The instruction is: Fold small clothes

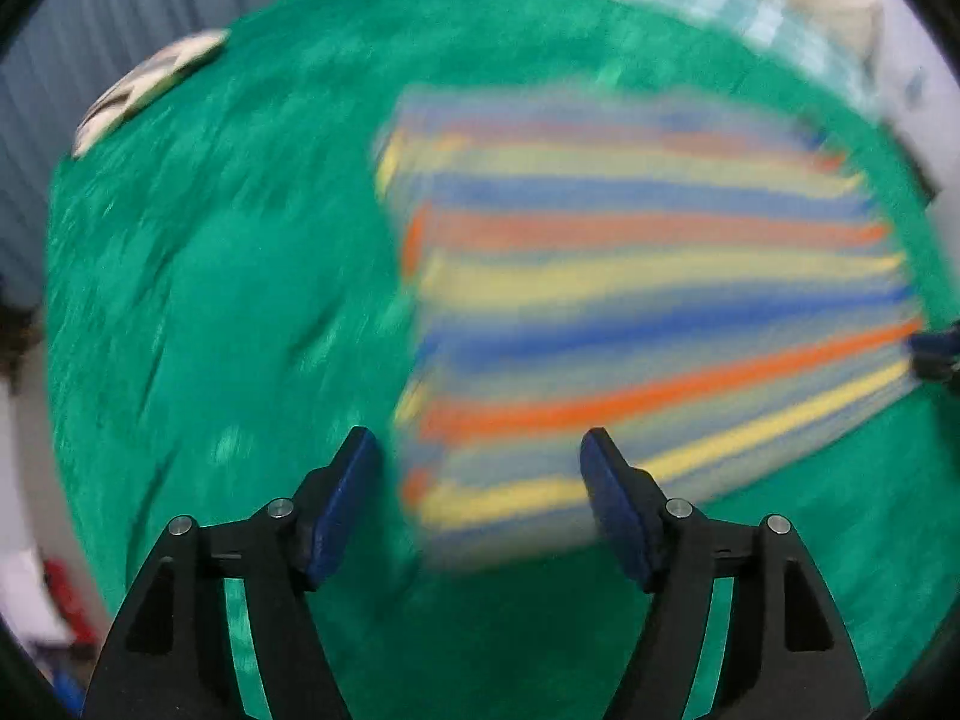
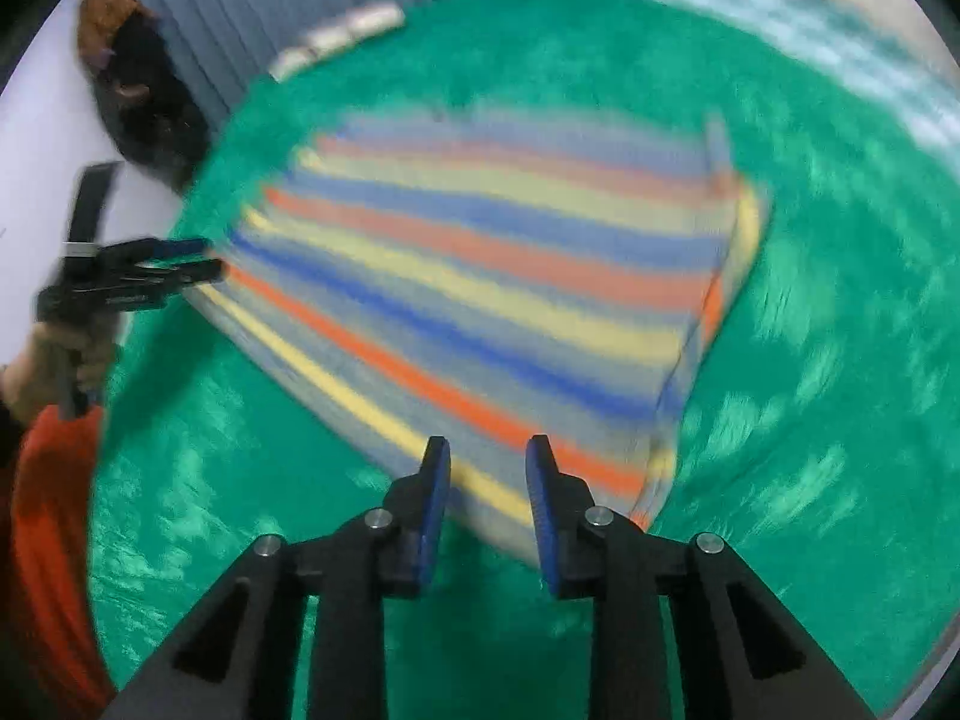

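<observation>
Striped blue, orange and yellow knitted garment (image 1: pixel 630 312) is lying flat mid green fleece bedcover (image 1: pixel 210 300); I'm hovering my left gripper (image 1: pixel 480 468) wide, right gripper (image 2: pixel 487 468) narrow, both empty, needing near-edge grips for folding.

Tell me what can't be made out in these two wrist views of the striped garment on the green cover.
- Striped garment: motion blur in both views hides its type and fold lines.
- Right gripper: cut off by the left view's edge.
- Pale folded item: too blurred to identify.
- Green cover: texture smeared.
</observation>
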The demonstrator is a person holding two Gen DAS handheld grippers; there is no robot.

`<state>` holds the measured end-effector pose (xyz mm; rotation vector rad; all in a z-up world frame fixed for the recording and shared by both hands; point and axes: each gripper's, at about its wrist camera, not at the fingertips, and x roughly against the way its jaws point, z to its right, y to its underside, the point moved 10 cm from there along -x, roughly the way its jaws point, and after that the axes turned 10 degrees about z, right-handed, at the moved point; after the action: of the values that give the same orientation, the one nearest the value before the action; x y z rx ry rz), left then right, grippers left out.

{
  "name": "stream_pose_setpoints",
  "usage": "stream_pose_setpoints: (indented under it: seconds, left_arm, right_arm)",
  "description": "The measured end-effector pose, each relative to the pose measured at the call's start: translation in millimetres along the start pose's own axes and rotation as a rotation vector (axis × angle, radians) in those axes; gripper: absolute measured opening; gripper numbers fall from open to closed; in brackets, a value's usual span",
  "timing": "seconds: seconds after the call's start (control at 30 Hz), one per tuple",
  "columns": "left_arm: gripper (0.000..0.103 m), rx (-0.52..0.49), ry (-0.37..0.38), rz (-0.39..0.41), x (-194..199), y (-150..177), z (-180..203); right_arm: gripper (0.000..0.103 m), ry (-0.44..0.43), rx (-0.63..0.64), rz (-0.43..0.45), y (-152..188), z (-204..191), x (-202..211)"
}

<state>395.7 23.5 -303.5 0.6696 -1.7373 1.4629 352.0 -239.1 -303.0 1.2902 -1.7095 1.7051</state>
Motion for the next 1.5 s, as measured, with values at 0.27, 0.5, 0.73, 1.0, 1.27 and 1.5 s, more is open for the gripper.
stream_pose_setpoints:
  seconds: [0.27,0.5,0.73,1.0,1.27,1.5]
  left_arm:
    - [0.085,0.053,0.000,0.088,77,31,24]
    - [0.085,-0.088,-0.025,0.164,112,18,84]
    - [0.085,-0.156,-0.026,0.201,128,12,112]
    - [0.085,-0.167,-0.021,0.195,121,6,123]
    - [0.085,-0.305,0.147,0.187,98,-6,211]
    - [0.083,-0.391,0.322,0.182,52,-36,306]
  right_arm:
    - [0.042,0.123,-0.234,0.150,49,36,78]
    - [0.061,0.088,-0.263,0.254,50,-7,108]
    - [0.061,0.063,-0.283,0.223,49,-27,94]
    - [0.061,0.026,-0.264,0.223,46,-47,84]
    - [0.061,0.068,-0.210,0.220,3,-1,76]
    - [0.063,0.029,-0.333,0.149,-69,93,24]
